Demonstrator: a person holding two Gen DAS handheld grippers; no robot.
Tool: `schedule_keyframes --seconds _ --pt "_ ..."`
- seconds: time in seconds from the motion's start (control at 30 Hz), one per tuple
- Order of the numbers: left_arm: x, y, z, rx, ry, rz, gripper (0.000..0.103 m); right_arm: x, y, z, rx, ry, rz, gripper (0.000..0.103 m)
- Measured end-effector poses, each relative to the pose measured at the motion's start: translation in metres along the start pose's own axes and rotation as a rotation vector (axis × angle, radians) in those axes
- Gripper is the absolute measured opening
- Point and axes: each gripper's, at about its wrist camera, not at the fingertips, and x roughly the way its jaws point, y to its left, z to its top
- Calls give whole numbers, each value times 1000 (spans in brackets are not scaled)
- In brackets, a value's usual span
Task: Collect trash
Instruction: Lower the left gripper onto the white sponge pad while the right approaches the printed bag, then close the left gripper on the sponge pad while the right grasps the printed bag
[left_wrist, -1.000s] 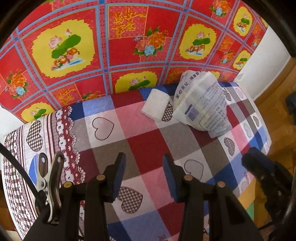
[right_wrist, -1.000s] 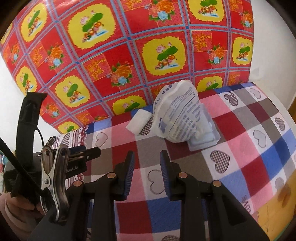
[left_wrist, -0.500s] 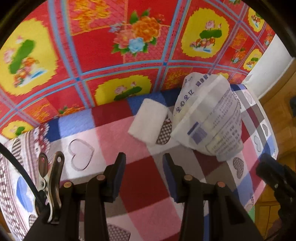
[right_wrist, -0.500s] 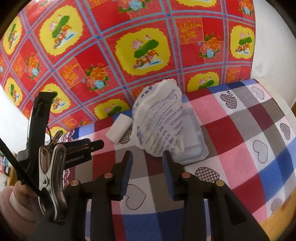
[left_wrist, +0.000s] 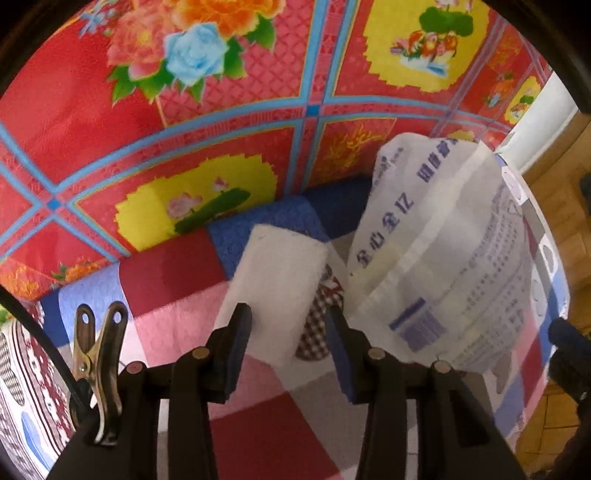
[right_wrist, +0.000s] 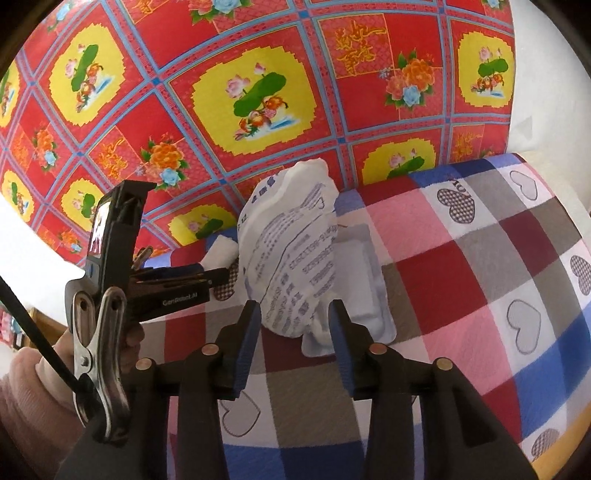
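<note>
The left gripper (left_wrist: 288, 332) stands open around the near end of a white gauze pad (left_wrist: 277, 291), pads not pressing. The right gripper (right_wrist: 293, 325), whose jaws have just been opening, straddles the low edge of a printed white wrapper (right_wrist: 291, 258). Both items lie on the checked table (right_wrist: 461, 266), by the red floral cloth (right_wrist: 229, 92).

You have a quilted cloth cover (right_wrist: 461, 266), matt and checked, under a thin crinkled printed bag (right_wrist: 291, 258) of translucent plastic film. Left of it lies a soft white fibrous pad (left_wrist: 277, 288), rough-edged. Behind hangs a glossy red flowered oilcloth (right_wrist: 258, 92). Your near clip (right_wrist: 92, 350) is shiny metal; the finger pads (right_wrist: 245, 343) look matt blue rubber.
</note>
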Motion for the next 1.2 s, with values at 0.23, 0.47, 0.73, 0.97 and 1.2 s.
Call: schedule_keyframes --seconds 0.23,0.47,0.73,0.97,1.2 --pt "6 1 2 11 -14 59 47 10 -4 7 -3 4 2 42" --pt "4 13 4 -3 -24 27 50 19 -6 15 -18 11 1 44" --pt "20 1 -4 79 -30 60 76 31 -8 22 -36 24 -4 47" --pt "21 3 -10 46 -31 64 80 44 -9 28 -56 37 -4 47" --pt "31 5 3 62 8 62 88 52 -14 34 -64 38 9 47"
